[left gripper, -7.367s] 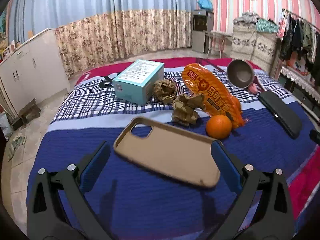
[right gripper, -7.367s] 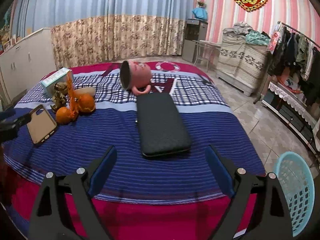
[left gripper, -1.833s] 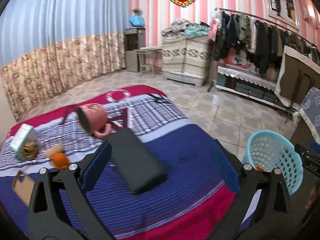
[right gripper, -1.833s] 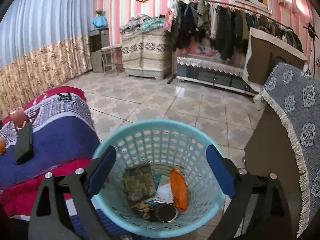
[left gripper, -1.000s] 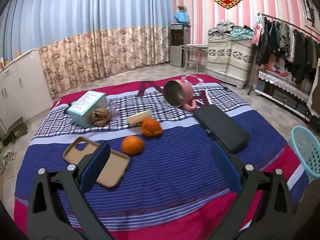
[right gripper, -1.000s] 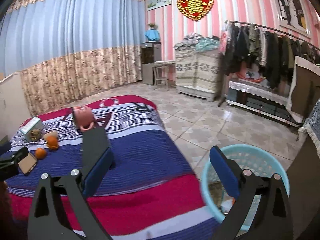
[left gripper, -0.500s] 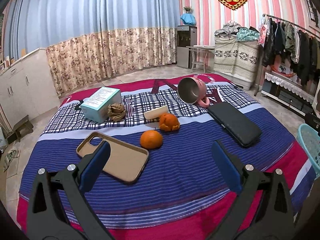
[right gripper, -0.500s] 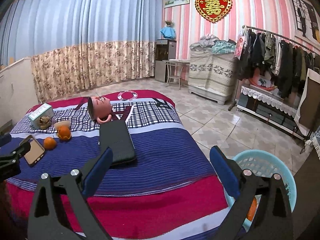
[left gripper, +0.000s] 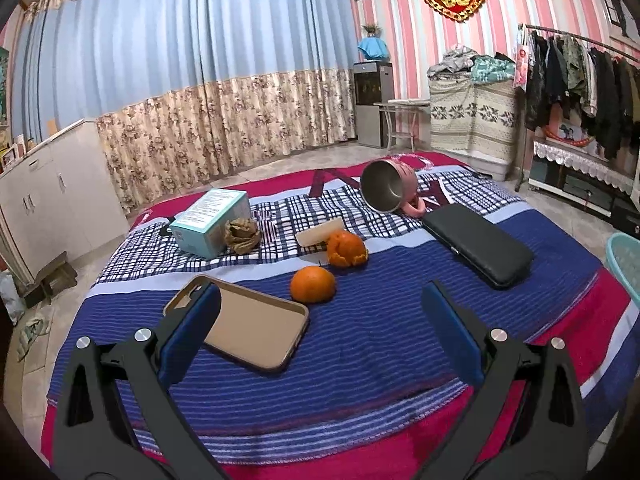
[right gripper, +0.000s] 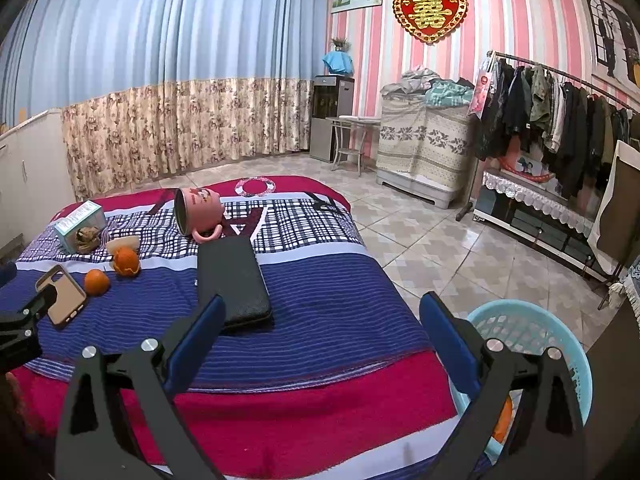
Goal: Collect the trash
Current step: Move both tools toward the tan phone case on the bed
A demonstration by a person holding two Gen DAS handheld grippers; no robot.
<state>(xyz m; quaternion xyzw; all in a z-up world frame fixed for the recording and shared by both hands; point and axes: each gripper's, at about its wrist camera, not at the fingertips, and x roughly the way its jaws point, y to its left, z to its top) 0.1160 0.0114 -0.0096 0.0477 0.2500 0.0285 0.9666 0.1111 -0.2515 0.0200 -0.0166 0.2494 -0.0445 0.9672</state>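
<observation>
Your left gripper [left gripper: 320,332] has its jaws wide apart with nothing between them, hovering over the near part of the bed [left gripper: 380,344]. Your right gripper [right gripper: 320,336] is the same, jaws apart and empty, over the bed's red foot edge. Just ahead of your left jaws lies a tan phone case [left gripper: 240,320], open side up, partly behind the left finger. Just beyond it sits a whole orange [left gripper: 313,284], and a bit farther an orange peel [left gripper: 346,249], which looks like trash on the bed, touching or nearly touching a pale flat piece [left gripper: 320,233] that you can't identify from here. Farther left, a crumpled brown paper wad [left gripper: 241,235] sits against a teal box [left gripper: 210,222]; that wad is trash too. A black case [left gripper: 478,244] lies to the right on the blue stripes, with a pink mug [left gripper: 390,191] tipped on its side just behind it, metal inside facing you. The trash basket [right gripper: 528,332], light blue mesh, stands on the tiled floor beside the bed's corner, partly behind your right finger; something orange [right gripper: 502,420] shows inside it. In the right view your left gripper shows at the left edge near the phone case. Curtains [left gripper: 200,92] and a clothes rack [right gripper: 560,120] line the walls.
</observation>
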